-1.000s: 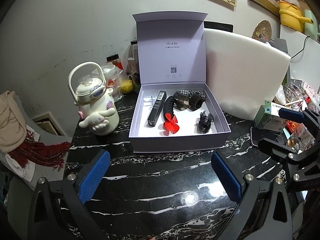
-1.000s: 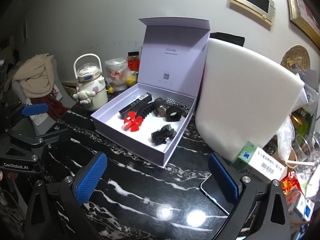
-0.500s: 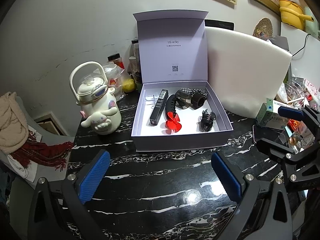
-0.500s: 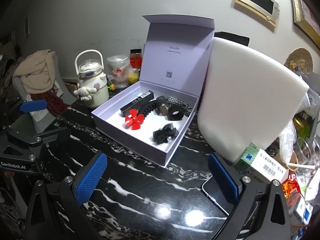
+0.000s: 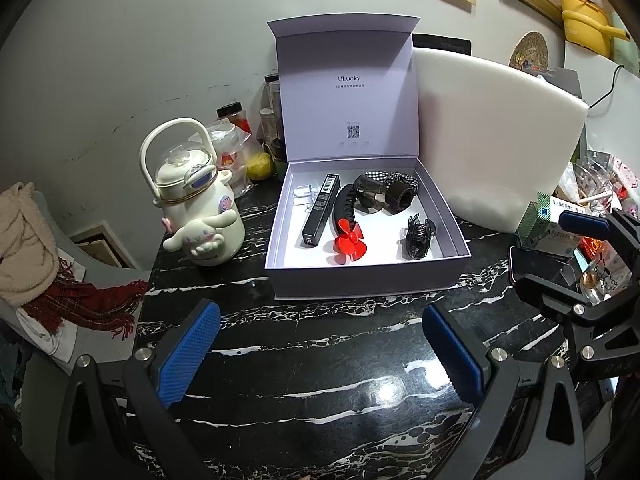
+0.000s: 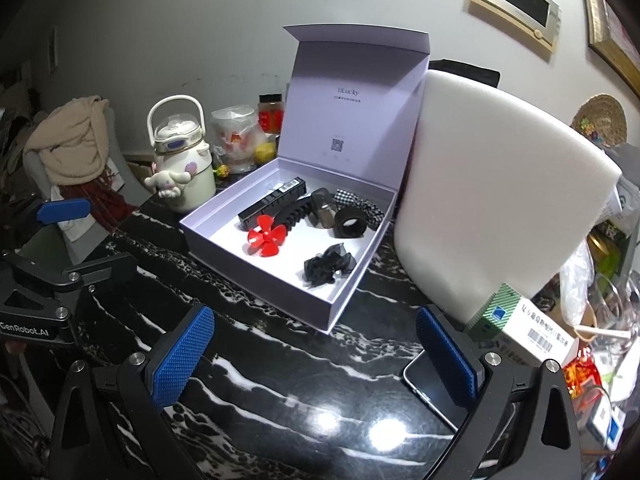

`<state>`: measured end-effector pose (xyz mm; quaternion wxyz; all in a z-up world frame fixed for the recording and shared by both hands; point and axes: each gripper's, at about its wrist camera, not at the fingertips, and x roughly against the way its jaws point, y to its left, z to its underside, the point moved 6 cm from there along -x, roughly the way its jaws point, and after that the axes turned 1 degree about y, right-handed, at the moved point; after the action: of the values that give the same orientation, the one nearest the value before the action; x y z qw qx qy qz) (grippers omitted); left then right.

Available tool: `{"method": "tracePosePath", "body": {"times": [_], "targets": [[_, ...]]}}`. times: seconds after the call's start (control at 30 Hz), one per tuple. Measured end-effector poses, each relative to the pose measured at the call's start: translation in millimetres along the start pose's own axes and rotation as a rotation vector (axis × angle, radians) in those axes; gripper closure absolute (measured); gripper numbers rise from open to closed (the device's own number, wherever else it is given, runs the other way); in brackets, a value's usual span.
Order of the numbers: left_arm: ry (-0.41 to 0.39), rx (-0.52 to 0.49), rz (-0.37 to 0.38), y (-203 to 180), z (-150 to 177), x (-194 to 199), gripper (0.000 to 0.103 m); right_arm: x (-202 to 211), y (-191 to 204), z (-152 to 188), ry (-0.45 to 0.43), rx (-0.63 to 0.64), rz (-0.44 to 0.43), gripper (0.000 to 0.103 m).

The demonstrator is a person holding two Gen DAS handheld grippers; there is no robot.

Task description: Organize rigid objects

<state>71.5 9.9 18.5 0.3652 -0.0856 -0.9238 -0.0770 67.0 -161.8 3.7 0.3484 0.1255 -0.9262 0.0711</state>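
1. Hovering over the black marble table (image 5: 304,360), the left gripper (image 5: 320,344) and right gripper (image 6: 316,344) are both spread wide, holding nothing.
2. An open lilac cardboard box (image 5: 360,280) lies straight ahead of the left gripper, likely the nearer one.
3. Inside, a long black cosmetics carton (image 5: 321,209) points away from the grippers.
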Motion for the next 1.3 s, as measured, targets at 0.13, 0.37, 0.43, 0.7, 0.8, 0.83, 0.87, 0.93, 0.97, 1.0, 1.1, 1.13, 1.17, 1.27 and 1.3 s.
{"method": "tracePosePath", "body": {"times": [0.13, 0.37, 0.43, 0.7, 0.8, 0.83, 0.87, 0.93, 0.97, 1.0, 1.1, 1.13, 1.17, 1.27, 1.3], "targets": [[0.002, -0.002, 0.002, -1.8, 0.4, -0.5, 0.000, -0.1, -0.1, 0.3, 0.003, 0.000, 0.003, 0.001], [0.003, -0.006, 0.002, -2.9, 1.5, -0.9, 0.000, -1.2, -1.2, 1.3, 0.007, 0.000, 0.004, 0.001], [0.005, -0.007, -0.002, -3.1, 1.9, -1.7, 0.000, -1.4, -1.2, 2.1, 0.009, 0.001, 0.004, 0.001], [0.008, -0.005, -0.003, -1.6, 3.1, -2.4, 0.000, -1.9, -1.2, 2.0, 0.011, 0.002, 0.006, 0.001], [0.009, -0.005, -0.003, -0.7, 3.7, -2.6, 0.000, -1.9, -1.1, 2.1, 0.011, 0.003, 0.006, 0.001], [0.010, -0.003, -0.004, -0.8, 3.9, -2.9, 0.000, -1.9, -1.2, 2.3, 0.012, 0.003, 0.006, 0.001], [0.011, -0.002, -0.003, -0.7, 4.1, -3.1, 0.000, -1.9, -1.3, 2.4, 0.012, 0.003, 0.006, 0.001], [0.012, -0.001, -0.004, -0.7, 4.3, -3.4, 0.000, -1.9, -1.0, 2.5, 0.012, 0.002, 0.006, 0.001], [0.011, -0.001, -0.004, -0.6, 4.5, -3.3, 0.000, -2.1, -0.8, 2.3, 0.013, 0.002, 0.006, 0.001], [0.011, -0.002, -0.003, -0.7, 4.5, -3.5, 0.000, -2.2, -0.6, 2.4, 0.014, 0.003, 0.006, 0.001], [0.012, -0.003, -0.002, -0.7, 4.9, -3.6, 0.000, -2.7, 0.3, 3.4, 0.017, 0.007, 0.006, 0.001], [0.012, -0.004, -0.002, -1.0, 4.7, -3.6, 0.000, -2.7, 0.4, 3.8, 0.018, 0.008, 0.006, 0.001], [0.012, -0.006, -0.003, -1.0, 5.0, -3.6, 0.000, -2.9, 0.6, 3.8, 0.019, 0.009, 0.007, 0.001], [0.012, -0.008, -0.003, -0.8, 5.5, -3.7, 0.000, -2.8, 1.1, 4.1, 0.019, 0.010, 0.006, 0.001], [0.012, -0.008, -0.002, -0.9, 5.6, -3.7, 0.000, -2.7, 1.2, 4.1, 0.019, 0.010, 0.007, 0.001]]}}
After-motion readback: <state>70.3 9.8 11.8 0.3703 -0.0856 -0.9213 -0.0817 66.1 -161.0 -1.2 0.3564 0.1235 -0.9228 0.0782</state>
